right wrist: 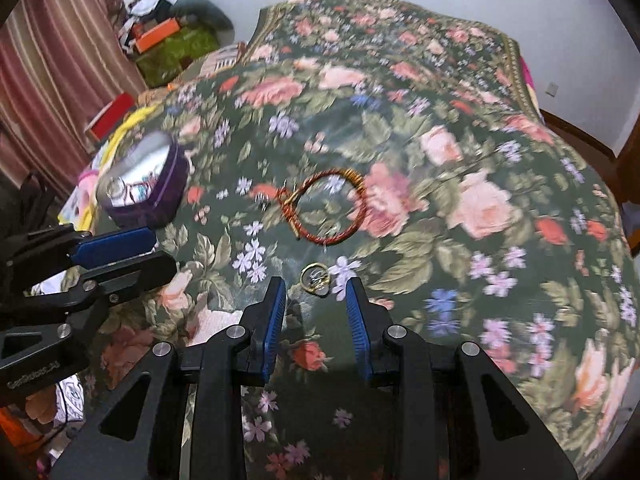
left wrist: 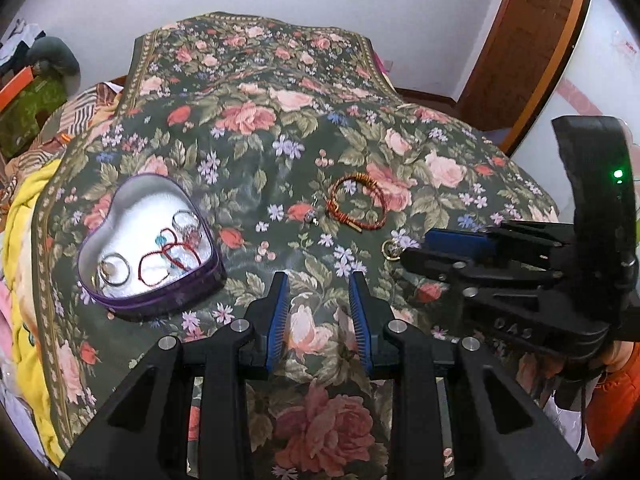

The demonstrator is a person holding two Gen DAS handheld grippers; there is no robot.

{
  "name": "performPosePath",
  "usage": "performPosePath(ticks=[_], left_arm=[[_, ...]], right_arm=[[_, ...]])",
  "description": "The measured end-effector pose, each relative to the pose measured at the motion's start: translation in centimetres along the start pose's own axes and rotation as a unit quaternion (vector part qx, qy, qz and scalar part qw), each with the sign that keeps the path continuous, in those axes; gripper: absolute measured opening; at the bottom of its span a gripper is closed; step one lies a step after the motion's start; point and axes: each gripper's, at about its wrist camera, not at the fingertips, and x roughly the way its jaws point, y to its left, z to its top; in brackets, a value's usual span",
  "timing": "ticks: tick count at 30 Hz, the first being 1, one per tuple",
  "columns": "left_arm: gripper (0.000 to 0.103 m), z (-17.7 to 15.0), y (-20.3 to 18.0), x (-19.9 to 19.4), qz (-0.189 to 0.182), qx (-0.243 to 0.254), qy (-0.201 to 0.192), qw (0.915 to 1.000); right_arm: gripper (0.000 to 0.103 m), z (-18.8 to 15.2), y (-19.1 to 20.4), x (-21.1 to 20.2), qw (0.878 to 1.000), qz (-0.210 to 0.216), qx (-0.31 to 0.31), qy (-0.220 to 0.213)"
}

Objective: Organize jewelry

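Two grippers held above a floral bedspread (left wrist: pixel 256 148), left gripper (left wrist: pixel 319 280) spread and empty, right gripper (right wrist: pixel 316 286) likewise parted — small gold ring (right wrist: pixel 315 279) lying just ahead between its tips, red-orange braided bracelet (right wrist: pixel 322 208) seen beyond, purple heart-shaped tin (left wrist: pixel 120 300) at left — bangles and cords laid inside.

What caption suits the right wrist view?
Open right tongs approach a small gold ring on the floral bedspread.

Bed (left wrist: pixel 280 128) under dark green floral bedspread fills centre. Pale lilac wall (left wrist: pixel 360 8) at 12 o'clock, brown wooden door (left wrist: pixel 532 40) at 2. Striped pink curtain (right wrist: pixel 60 80) at 10 in right wrist view, clutter pile (right wrist: pixel 172 32) beside it.
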Motion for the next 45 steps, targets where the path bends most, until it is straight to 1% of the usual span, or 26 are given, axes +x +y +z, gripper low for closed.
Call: performPosePath(ticks=[6,12,13,14,16,18,19,20,23,29,36,40,45], left_arm=[[0.029,-0.4,0.8,0.6,-0.003,-0.012,0.008,0.9999],[0.029,-0.6,1.0,0.8,-0.008,-0.018,0.011,0.9997],[0.029,-0.7,0.9,0.8,-0.009,-0.018,0.010,0.9997],[0.029,-0.7,0.9,0.7,-0.010,-0.017,0.010,0.9998],[0.029,-0.8,0.6,0.6,-0.009,-0.013,0.010,0.9998],[0.029,-0.8,0.5,0.4,-0.007,-0.009,0.008,0.9999],[0.029,-0.8,0.4,0.2,-0.007,-0.008,0.006,0.9999],[0.029,-0.8,0.4,0.1,-0.006,-0.007,0.005,0.9999],[0.029,-0.8,0.5,0.0,-0.006,-0.008,0.004,0.9999],[0.029,-0.6,0.2,0.3,-0.013,-0.007,0.011,0.9998],[0.029,-0.3,-1.9,1.4,-0.024,0.017,0.023,0.9993],[0.029,-0.2,-3.0,2.0,-0.027,0.032,0.030,0.9987],[0.029,-0.2,-3.0,2.2,-0.025,0.030,0.032,0.9987]], right_arm=[[0.028,-0.4,0.8,1.0,1.000,-0.017,-0.025,0.002],[0.027,-0.3,0.9,1.5,1.000,-0.015,-0.027,0.000],[0.026,-0.2,1.1,1.7,0.999,-0.017,-0.028,-0.001],[0.020,-0.3,1.1,1.6,0.999,-0.022,-0.029,-0.002],[0.014,-0.2,0.9,1.6,1.000,-0.019,-0.023,-0.003],[0.014,-0.3,0.7,1.4,1.000,-0.015,-0.015,-0.003],[0.011,-0.3,0.7,1.3,1.000,-0.015,-0.014,-0.004],[0.010,-0.3,0.7,1.2,1.000,-0.016,-0.014,-0.004],[0.010,-0.5,0.6,0.8,1.000,-0.007,-0.006,-0.006],[0.010,-0.8,-0.2,-1.1,0.999,0.004,0.012,-0.031],[0.010,-0.9,-2.3,-2.7,0.998,0.002,0.039,-0.049],[0.010,-1.1,-3.1,-2.8,0.998,-0.005,0.046,-0.046],[0.010,-1.4,-2.7,-2.7,0.999,0.011,0.037,-0.035]])
